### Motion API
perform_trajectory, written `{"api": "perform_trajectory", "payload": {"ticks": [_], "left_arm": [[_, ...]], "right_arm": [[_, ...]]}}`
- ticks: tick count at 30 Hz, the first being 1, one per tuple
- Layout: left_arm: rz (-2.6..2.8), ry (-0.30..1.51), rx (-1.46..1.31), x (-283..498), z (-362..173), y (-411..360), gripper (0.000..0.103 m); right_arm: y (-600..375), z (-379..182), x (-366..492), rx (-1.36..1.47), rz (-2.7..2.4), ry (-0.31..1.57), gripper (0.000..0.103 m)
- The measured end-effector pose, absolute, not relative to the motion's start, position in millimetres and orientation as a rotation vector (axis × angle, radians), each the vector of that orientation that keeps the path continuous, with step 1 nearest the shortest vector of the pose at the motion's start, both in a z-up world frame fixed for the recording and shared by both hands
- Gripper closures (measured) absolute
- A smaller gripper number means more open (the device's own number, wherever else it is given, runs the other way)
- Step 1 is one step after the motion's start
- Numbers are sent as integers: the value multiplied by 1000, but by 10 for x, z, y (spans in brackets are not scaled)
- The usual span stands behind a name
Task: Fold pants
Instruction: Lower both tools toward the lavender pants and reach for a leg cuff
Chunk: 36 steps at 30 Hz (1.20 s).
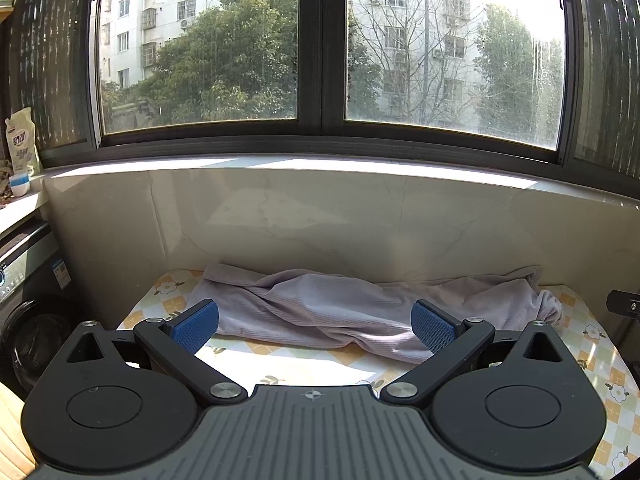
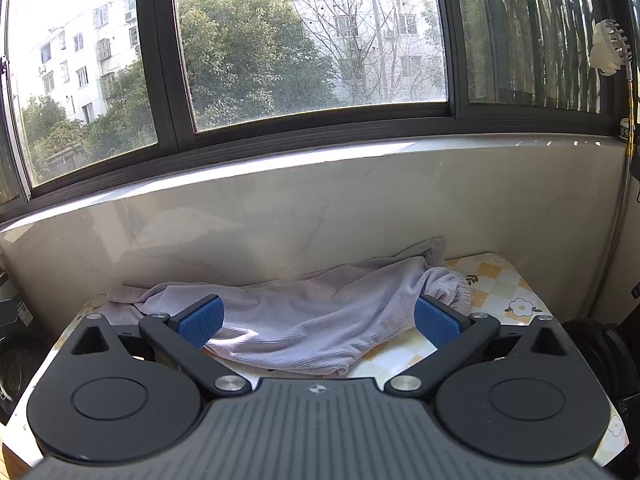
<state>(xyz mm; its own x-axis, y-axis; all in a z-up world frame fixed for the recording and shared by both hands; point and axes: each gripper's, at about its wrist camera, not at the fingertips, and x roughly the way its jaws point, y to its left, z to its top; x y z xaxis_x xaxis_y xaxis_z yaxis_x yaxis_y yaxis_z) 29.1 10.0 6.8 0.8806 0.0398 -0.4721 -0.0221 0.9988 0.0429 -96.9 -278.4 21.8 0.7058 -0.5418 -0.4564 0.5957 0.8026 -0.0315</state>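
Sunlit window (image 1: 320, 40) and tiled wall back a checked table (image 1: 300, 364). Crumpled lilac pants (image 1: 320, 308) lie along its far edge: soft, light, likely to drape; take the waistband or cuffs. Left gripper (image 1: 315, 326) and right gripper (image 2: 319, 324) gape wide, empty.

Both my left claw (image 1: 315, 326) and right claw (image 2: 319, 322) show black linkage arms, blue textured pads (image 1: 196, 326), silver screws, ribbed grey housing.

Sunlit window (image 1: 320, 48) above pale marble wall (image 1: 320, 220), washing machine (image 1: 28, 312) at left
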Motion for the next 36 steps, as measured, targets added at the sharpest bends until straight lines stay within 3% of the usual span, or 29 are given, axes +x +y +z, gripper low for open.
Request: {"api": "perform_trajectory", "payload": {"ticks": [8, 13, 23, 30, 36], "left_arm": [[55, 522, -69, 839, 83, 207, 0], [86, 557, -165, 1199, -45, 168, 0], [177, 645, -203, 1651, -412, -346, 5], [221, 689, -207, 1805, -579, -538, 9], [256, 702, -189, 1877, -671, -404, 16]], "right_arm": [[-3666, 190, -899, 151, -713, 263, 0], [-4366, -14, -829, 259, -710, 320, 0], [-5189, -637, -519, 84, -655, 583, 0], [-5528, -946, -164, 95, -552, 658, 0], [-5455, -1136, 82, 101, -492, 671, 12]]}}
